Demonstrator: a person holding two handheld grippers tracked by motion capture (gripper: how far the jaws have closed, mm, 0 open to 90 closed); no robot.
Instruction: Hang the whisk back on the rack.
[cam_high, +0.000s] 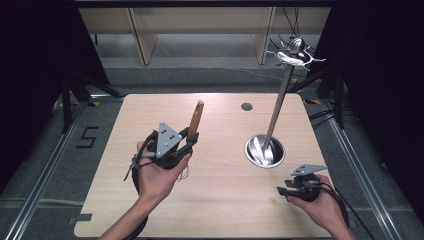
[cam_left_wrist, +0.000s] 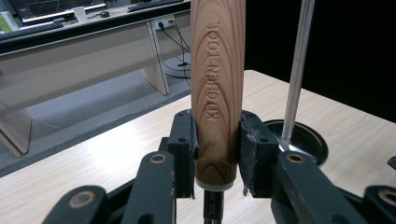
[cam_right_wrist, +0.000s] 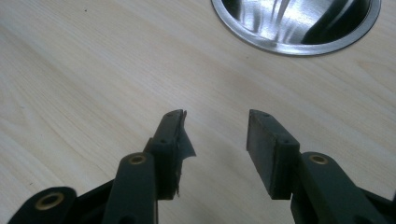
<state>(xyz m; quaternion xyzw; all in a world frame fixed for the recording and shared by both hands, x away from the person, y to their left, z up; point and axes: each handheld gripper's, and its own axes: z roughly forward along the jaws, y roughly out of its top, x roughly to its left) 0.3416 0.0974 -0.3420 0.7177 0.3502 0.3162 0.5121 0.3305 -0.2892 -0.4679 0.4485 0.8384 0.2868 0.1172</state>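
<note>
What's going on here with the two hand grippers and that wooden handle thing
A person at a wooden table holds a gripper in each hand. The left gripper is clamped on a wooden handle stamped KITCHEN TOOL, held upright above the table. The right gripper rests low near the table's edge with its jaws open and nothing between them. A steel bowl sits ahead of it with a long metal rod standing in it.

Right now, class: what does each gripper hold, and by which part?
The left gripper grips a wooden-handled kitchen tool near the handle's lower end, by the metal collar. The right gripper holds nothing.
</note>
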